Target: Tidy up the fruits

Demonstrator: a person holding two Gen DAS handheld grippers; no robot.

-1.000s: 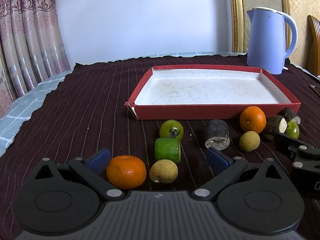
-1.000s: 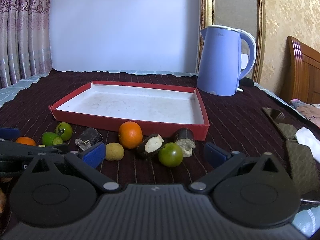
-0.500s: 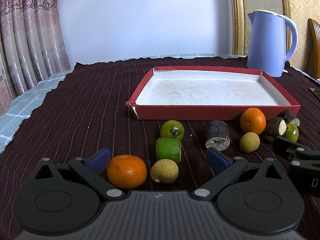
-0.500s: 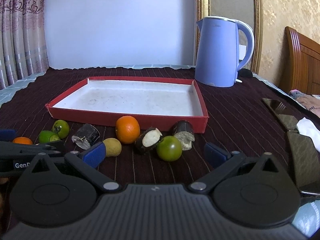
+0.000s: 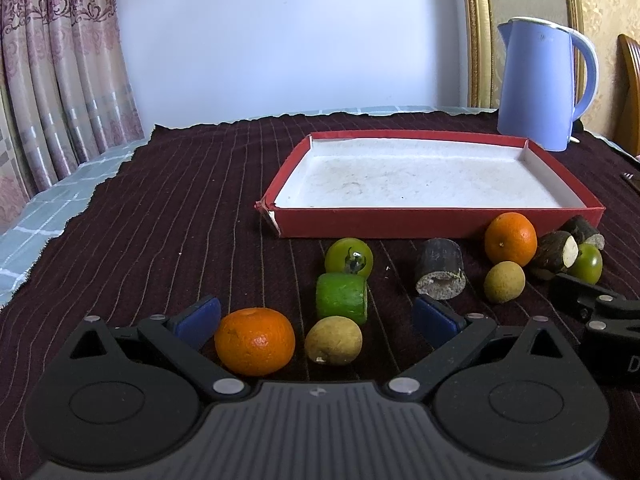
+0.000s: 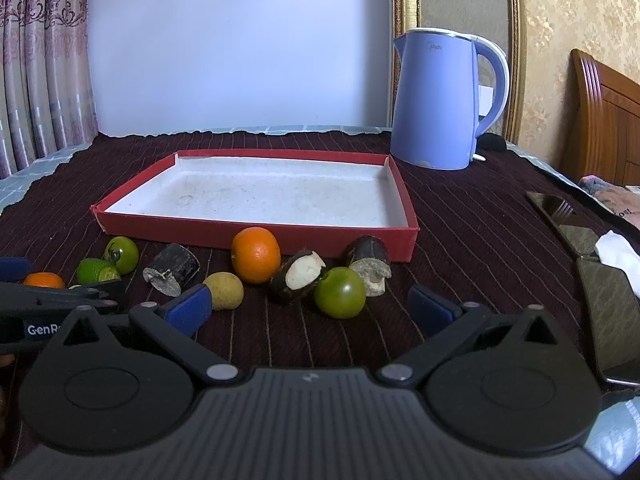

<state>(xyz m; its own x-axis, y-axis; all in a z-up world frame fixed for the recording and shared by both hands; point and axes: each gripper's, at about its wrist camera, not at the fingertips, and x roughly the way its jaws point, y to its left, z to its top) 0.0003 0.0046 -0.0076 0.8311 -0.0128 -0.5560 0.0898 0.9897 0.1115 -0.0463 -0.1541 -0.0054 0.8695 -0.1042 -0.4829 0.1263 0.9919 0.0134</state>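
Observation:
My left gripper is open and low over the dark cloth. An orange and a yellow-brown round fruit lie between its fingers, untouched. Just beyond are a green chunk and a green tomato. My right gripper is also open, with a green tomato just ahead of its gap. Near that tomato lie dark cane pieces, a second orange and a small yellowish fruit. The red tray with a white floor stands behind the fruit row.
A blue kettle stands behind the tray's right corner. Two phones and a white tissue lie at the right of the table. The cloth's left edge drops to a pale checked surface. Curtains hang at the left.
The right wrist view has shifted slightly, so the fruit and kettle sit a little higher and further left. Both grippers stay open. No fruit has moved.

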